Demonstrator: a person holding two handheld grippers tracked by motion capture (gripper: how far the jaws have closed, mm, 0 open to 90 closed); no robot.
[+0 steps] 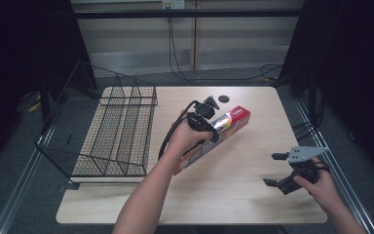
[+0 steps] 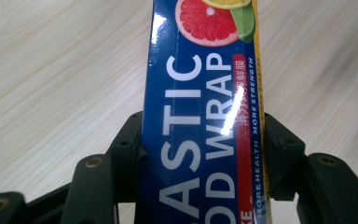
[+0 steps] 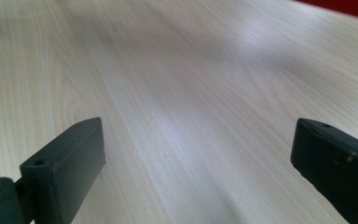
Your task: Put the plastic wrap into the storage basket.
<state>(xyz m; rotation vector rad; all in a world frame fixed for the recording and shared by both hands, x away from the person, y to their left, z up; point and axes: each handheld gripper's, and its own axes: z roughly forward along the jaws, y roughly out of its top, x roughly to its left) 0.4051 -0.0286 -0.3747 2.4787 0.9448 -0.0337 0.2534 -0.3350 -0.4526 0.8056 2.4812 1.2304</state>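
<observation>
Box (image 2: 200,116) clamped by left gripper (image 2: 203,154), seemingly mid-table.

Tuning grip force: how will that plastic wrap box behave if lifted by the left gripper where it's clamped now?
The plastic wrap box looks glossy, so it may slip. The left gripper clamps it near mid-length, so it should tilt little. It is long cardboard, probably light; hard squeezing could dent it. Flat sides: unlikely to roll.

Grey floor (image 1: 24,161) — dark curtains (image 1: 355,58)
</observation>
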